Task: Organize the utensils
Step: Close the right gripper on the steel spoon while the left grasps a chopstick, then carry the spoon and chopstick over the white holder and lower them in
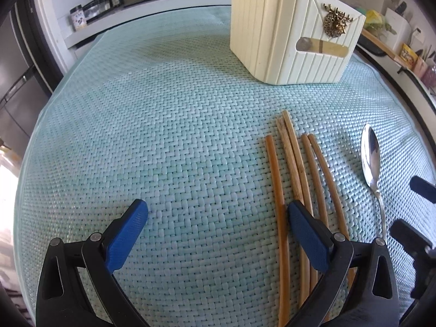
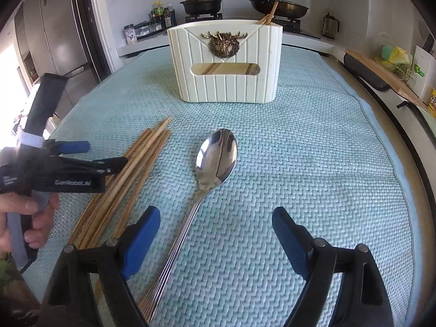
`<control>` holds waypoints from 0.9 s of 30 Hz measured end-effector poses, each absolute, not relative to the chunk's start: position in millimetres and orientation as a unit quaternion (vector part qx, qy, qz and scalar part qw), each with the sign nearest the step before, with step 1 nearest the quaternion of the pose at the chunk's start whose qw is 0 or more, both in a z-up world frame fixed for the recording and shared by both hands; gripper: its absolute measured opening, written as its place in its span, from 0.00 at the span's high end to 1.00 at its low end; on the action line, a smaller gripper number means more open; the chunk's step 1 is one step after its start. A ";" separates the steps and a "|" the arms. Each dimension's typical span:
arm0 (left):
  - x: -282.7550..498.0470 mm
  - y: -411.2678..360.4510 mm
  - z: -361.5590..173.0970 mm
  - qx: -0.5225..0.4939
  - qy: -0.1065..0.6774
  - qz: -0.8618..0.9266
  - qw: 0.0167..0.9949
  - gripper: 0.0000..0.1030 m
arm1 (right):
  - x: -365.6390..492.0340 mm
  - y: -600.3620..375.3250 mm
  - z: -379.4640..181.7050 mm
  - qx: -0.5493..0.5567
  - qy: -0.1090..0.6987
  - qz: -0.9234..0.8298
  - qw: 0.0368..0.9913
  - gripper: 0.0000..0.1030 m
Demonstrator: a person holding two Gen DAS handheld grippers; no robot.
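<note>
The left gripper [image 1: 218, 218] stands wide open and empty above the woven mat [image 1: 163, 136], its right-hand finger over the near ends of the loose chopsticks [image 1: 299, 169], which run ahead of it. The right gripper [image 2: 215, 223] is also wide open and empty, the spoon [image 2: 212, 163] lying between its fingers and ahead, untouched. The cream holder [image 2: 226, 65] stands beyond both.

The left gripper [image 1: 218, 218] hangs wide open over the woven mat [image 1: 163, 136] — nothing between its pads. Five chopsticks [image 1: 297, 169] lie by its right finger, a spoon [image 1: 371, 158] further right, the cream holder [image 1: 288, 35] ahead.
</note>
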State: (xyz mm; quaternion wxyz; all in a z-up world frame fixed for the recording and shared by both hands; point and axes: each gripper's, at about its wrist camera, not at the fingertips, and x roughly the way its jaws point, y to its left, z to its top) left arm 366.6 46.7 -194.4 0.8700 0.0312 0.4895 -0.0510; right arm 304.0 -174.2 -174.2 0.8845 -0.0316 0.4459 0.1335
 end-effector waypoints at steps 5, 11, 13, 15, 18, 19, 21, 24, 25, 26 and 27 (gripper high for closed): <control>371.9 42.1 -194.6 0.033 0.494 -0.055 0.867 0.01 | 342.8 -163.6 -191.0 -0.015 0.458 0.107 0.882 0.17; 374.3 30.9 -187.2 0.037 0.493 -0.077 0.866 0.31 | 359.0 -144.7 -192.2 -0.041 0.444 0.084 0.891 0.48; 374.1 24.9 -184.5 0.038 0.493 -0.090 0.864 0.46 | 362.0 -145.2 -190.8 -0.042 0.441 0.083 0.893 0.58; 374.0 20.1 -183.1 0.042 0.491 -0.099 0.864 0.70 | 367.2 -146.9 -189.9 -0.035 0.441 0.089 0.892 0.59; 374.2 16.3 -182.4 0.033 0.494 -0.113 0.862 0.93 | 368.5 -155.9 -185.3 -0.021 0.438 0.103 0.893 0.59; 374.0 16.9 -182.2 0.025 0.495 -0.116 0.861 0.94 | 367.3 -160.0 -182.3 -0.017 0.435 0.106 0.894 0.59; 372.6 19.7 -181.3 0.010 0.495 -0.122 0.860 0.95 | 362.9 -168.0 -174.0 -0.003 0.424 0.117 0.898 0.59; 362.2 24.1 -171.7 -0.005 0.482 -0.121 0.868 0.96 | 354.4 -179.3 -160.2 0.011 0.406 0.129 0.905 0.59; 358.0 26.5 -165.5 -0.012 0.475 -0.122 0.872 0.96 | 351.5 -182.0 -155.5 0.017 0.401 0.132 0.906 0.59; 354.3 29.5 -158.2 -0.018 0.467 -0.122 0.875 0.96 | 347.4 -184.8 -150.0 0.021 0.396 0.135 0.908 0.59; 352.7 35.3 -150.3 -0.023 0.459 -0.122 0.880 0.96 | 343.2 -187.0 -144.7 0.022 0.390 0.138 0.910 0.59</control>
